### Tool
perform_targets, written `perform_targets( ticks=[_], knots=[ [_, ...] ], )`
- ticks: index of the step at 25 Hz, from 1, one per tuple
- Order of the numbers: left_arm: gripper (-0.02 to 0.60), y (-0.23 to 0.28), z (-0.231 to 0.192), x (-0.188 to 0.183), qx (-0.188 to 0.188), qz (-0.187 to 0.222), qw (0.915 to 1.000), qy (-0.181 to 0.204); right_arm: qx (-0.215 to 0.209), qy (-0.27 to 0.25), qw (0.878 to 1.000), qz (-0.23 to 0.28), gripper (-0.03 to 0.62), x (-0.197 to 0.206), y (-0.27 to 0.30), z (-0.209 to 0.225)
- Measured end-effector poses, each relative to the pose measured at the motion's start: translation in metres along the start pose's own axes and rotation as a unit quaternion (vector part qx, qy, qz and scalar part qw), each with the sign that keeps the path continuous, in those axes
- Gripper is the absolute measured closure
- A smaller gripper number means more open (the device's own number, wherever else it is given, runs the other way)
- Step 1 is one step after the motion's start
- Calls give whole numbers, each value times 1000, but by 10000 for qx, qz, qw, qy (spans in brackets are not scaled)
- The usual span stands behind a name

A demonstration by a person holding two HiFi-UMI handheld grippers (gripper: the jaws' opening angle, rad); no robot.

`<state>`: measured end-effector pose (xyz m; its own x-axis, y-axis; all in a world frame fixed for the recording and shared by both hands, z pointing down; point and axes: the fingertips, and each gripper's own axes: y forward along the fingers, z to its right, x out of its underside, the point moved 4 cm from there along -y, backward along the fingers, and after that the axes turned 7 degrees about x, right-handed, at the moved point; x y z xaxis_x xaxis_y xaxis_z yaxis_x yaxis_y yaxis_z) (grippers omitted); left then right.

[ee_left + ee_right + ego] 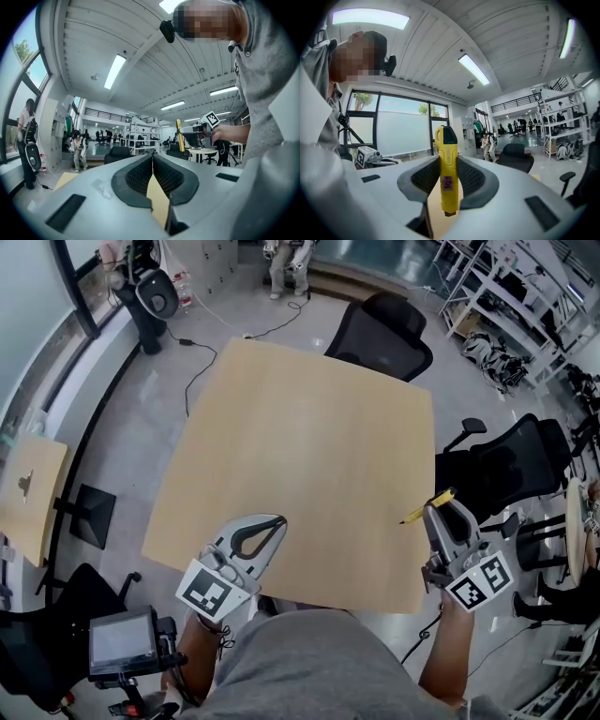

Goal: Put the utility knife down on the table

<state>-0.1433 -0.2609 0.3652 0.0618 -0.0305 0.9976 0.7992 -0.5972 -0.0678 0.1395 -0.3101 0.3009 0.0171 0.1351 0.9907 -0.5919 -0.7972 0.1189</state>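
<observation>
Right tongs (pixel 444 517) clamped on utility knife (pixel 446 159), held over right edge of surface (pixel 309 456), seemingly not touching. Left tongs (pixel 153 164) closed, empty. Advice: lower until knife lies flat, well inside edge, then release slowly.

Utility knife (pixel 446 168): long, thin and yellow, with a black part at the top end and a small pink sticker on the side. Squeezed tight between the two jaws of the right gripper (pixel 446 159), with a dark pad pressed on each flat side. Standing straight up in that gripper's view, top end poking well above the jaws, bottom end low down between the pads. From the head view, slanted and sticking out on both sides of the gripper's tip, one end over the right edge of the desk (pixel 281 427). Not lying on the desk.
</observation>
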Motion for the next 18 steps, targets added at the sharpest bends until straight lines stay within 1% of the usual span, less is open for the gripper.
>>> perform_targets(
  ticks=[2,3,6,7,10,12,14,18],
  knots=[
    [575,11,-4,3,5,-95,10000,12,-10,2,10000,5,477,-1,10,15],
    [575,17,-5,3,6,-204,9998,20,-32,22,10000,-6,477,-3,15,24],
    [575,39,-8,9,-4,-713,9974,-108,-128,133,9998,-78,477,-5,33,54],
    [575,48,-14,13,4,-814,9965,-166,-150,156,9997,-94,477,-3,43,65],
    [575,67,-34,25,62,-832,9963,-202,-204,153,9996,-116,477,8,80,88],
    [575,73,-39,26,134,-770,9969,-57,-247,101,9996,-106,477,12,97,94],
    [575,76,-41,26,170,-810,9965,82,-311,42,9994,-117,477,15,113,98],
    [575,83,-45,27,203,-923,9954,123,-447,-41,9988,-209,477,18,147,109]
  ],
)
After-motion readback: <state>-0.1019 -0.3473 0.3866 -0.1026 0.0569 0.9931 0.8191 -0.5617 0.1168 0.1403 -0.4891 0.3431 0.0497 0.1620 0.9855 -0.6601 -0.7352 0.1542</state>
